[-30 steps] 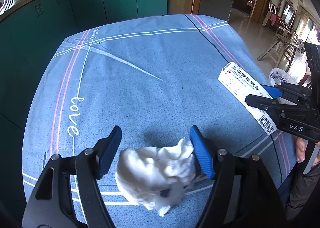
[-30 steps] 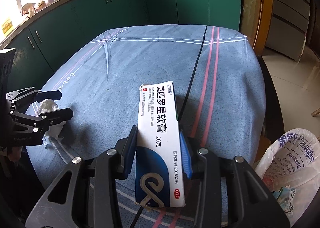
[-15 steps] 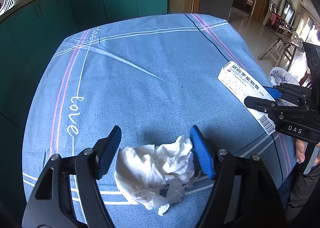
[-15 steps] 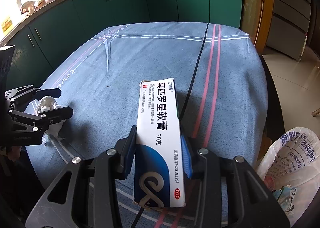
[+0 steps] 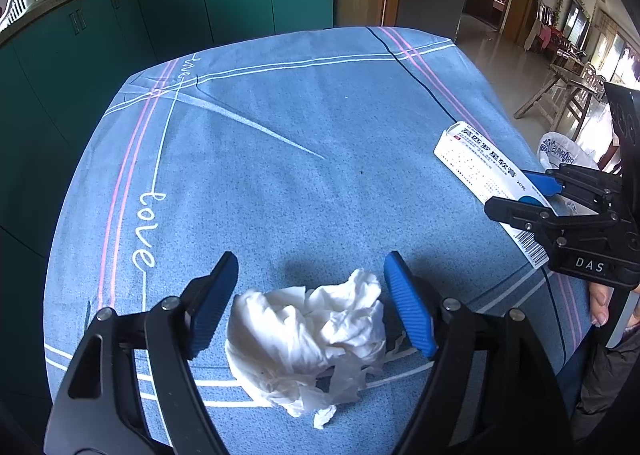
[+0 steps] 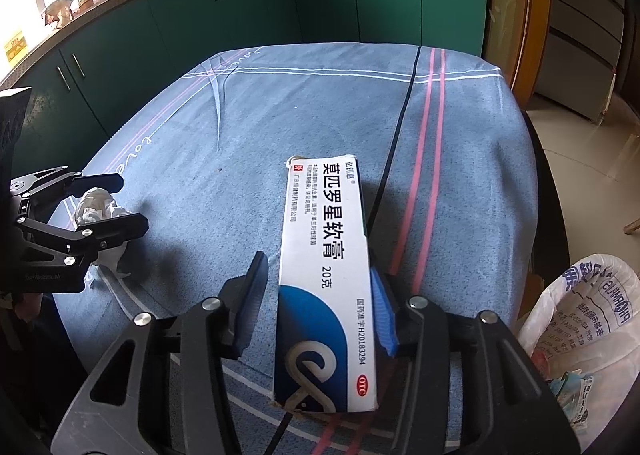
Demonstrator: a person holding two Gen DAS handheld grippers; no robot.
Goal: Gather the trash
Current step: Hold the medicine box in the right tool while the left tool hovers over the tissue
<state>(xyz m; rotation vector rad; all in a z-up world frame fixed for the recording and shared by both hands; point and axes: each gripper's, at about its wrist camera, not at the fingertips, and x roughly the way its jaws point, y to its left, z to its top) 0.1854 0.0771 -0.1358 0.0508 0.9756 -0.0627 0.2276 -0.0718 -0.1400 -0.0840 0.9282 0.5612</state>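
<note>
Table under a blue cloth; white plastic trash bag hangs off its near right edge, some scraps already in it. Right gripper: in the right wrist view there's a gap between the left pad and the carton and the right pad is right at its edge, so I can't tell whether it's clamped or just bracketing. Ointment carton is long thin cardboard, probably light and stiff-ish but crushable, glossy so it may slip; hold across the narrow sides near the middle, moderate squeeze, long overhang will lever if held at one end. Left gripper is spread wide, nothing held, straddling the crumpled tissue near the near edge of the table. Tissue looks weightless, soft, compresses to nothing; close fully over the bulky centre, not the loose tail at the near side, which would likely tear or slide out.
</note>
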